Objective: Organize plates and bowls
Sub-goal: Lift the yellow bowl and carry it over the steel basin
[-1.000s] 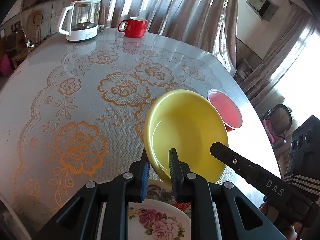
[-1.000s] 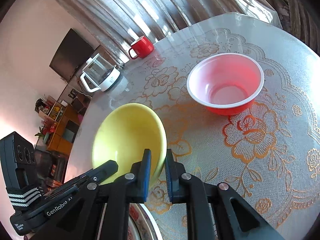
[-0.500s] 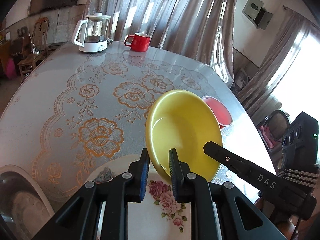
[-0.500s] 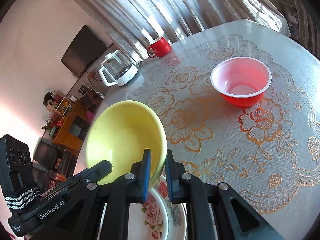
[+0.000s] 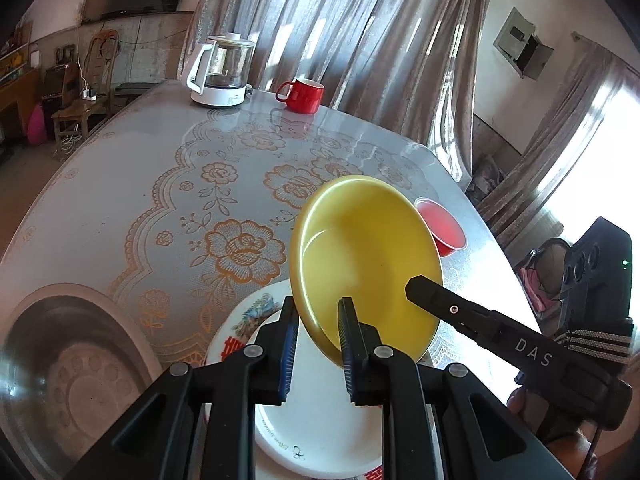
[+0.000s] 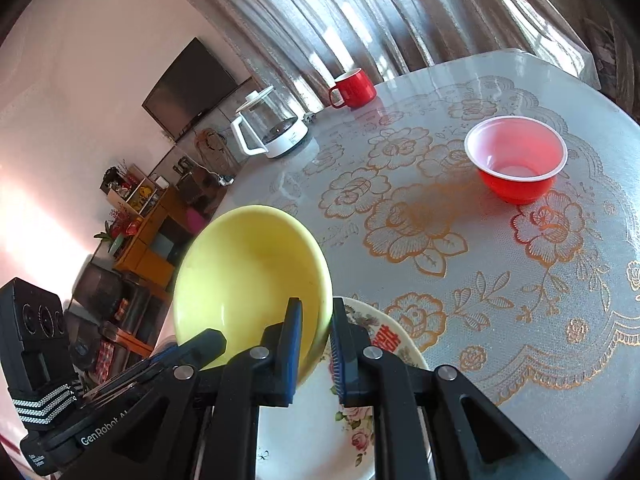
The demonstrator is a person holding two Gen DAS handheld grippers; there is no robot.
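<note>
Both grippers are shut on the rim of one yellow bowl (image 5: pixel 364 264), held tilted in the air. My left gripper (image 5: pixel 318 334) pinches its near rim; my right gripper (image 6: pixel 314 334) pinches the opposite rim of the bowl (image 6: pixel 248 276). Below the bowl lies a white floral plate (image 5: pixel 316 420), also seen in the right wrist view (image 6: pixel 340 424). A red bowl (image 6: pixel 516 164) with a white inside stands on the table further off, partly hidden behind the yellow bowl in the left wrist view (image 5: pixel 444 228).
A round metal basin (image 5: pixel 68 376) sits at the left near edge. A glass kettle (image 5: pixel 222 72) and a red mug (image 5: pixel 302 94) stand at the far edge of the table (image 5: pixel 160 184), which has a floral cloth. A chair (image 5: pixel 548 268) is at the right.
Both grippers have lifted the yellow bowl and drawn it back toward me. The floral plate and the metal basin have come into view beneath.
</note>
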